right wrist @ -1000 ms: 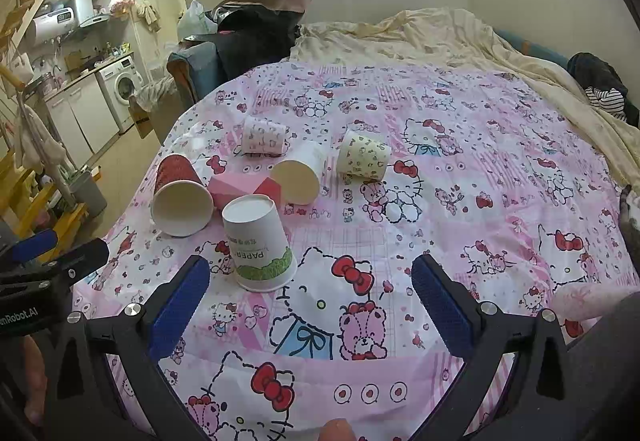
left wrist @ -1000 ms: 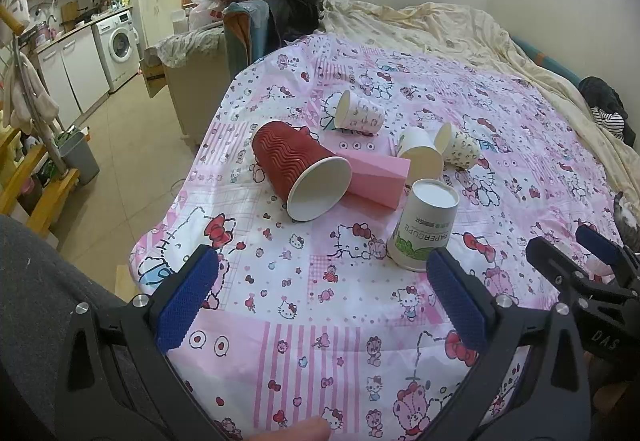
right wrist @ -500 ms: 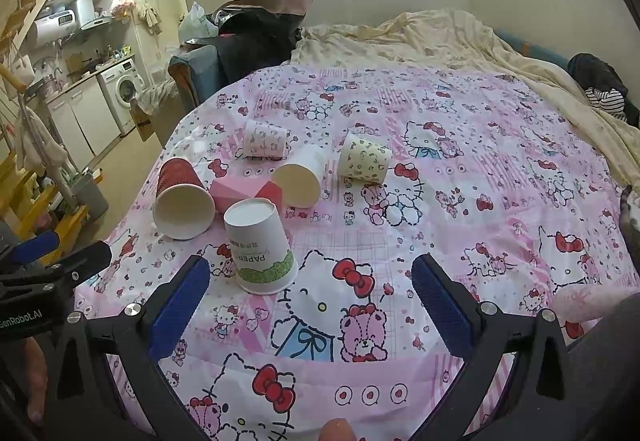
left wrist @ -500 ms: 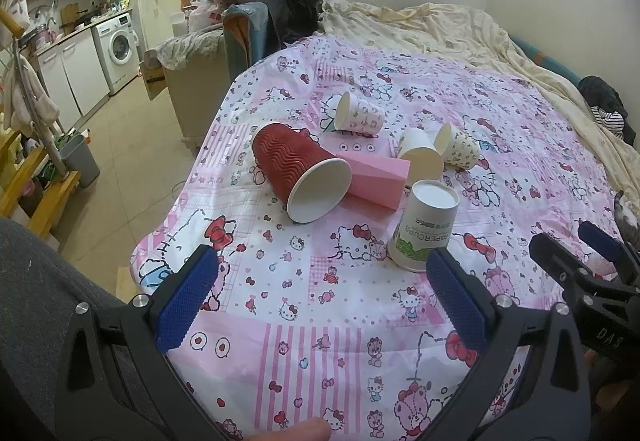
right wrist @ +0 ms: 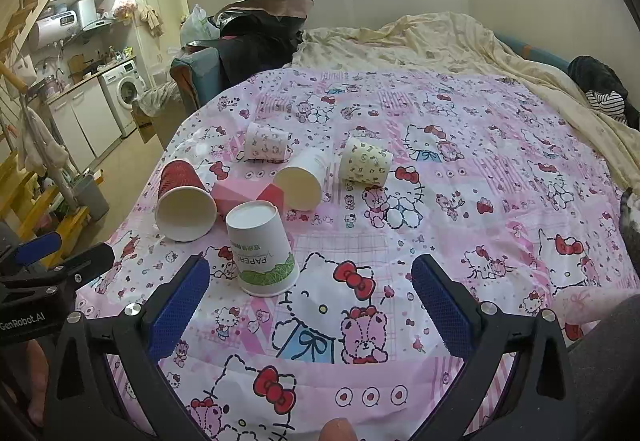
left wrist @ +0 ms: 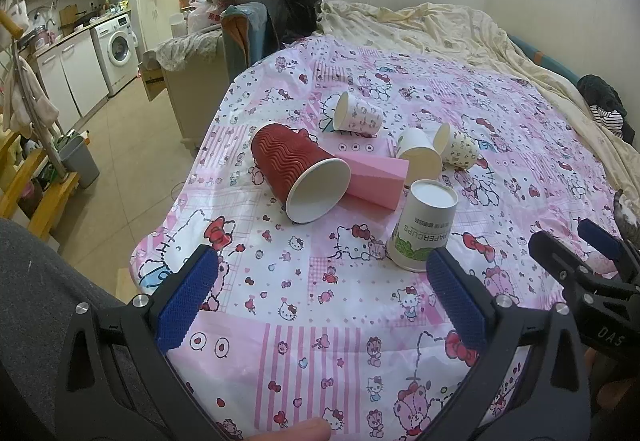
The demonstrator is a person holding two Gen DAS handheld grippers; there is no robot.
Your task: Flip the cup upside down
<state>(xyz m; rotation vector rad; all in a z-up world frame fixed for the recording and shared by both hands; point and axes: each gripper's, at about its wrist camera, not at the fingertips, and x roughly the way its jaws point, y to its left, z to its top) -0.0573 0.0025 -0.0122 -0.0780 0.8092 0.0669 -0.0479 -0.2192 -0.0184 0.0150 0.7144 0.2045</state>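
From the left wrist view, I see my left gripper (left wrist: 320, 293) with its blue pads spread wide and nothing between them, held over the near edge of the pink cartoon-print sheet (left wrist: 320, 321). The white paper cup (left wrist: 424, 225) with green print stands upside down on the sheet, base up, just beyond my right-hand pad, whose tip covers a little of the cup's rim. Left of it a red ribbed cup (left wrist: 298, 171) lies on its side with its mouth toward me, partly covering a pink block (left wrist: 378, 177). Three more cups lie tipped over farther back: a patterned white one (left wrist: 358, 117), a plain white one (left wrist: 420, 155) and a spotted cream one (left wrist: 456, 147) half hidden behind it. The right gripper (left wrist: 576, 253) pokes in from the right edge, cut off.

From the right wrist view, my right gripper (right wrist: 310, 293) is likewise spread and empty. The white paper cup (right wrist: 262, 247) sits inverted just beyond the left pad, apart from it. The pink block (right wrist: 240, 195) is mostly hidden behind this cup and the red ribbed cup (right wrist: 182, 199). The left gripper (right wrist: 60, 253) shows only its tips at the left edge.
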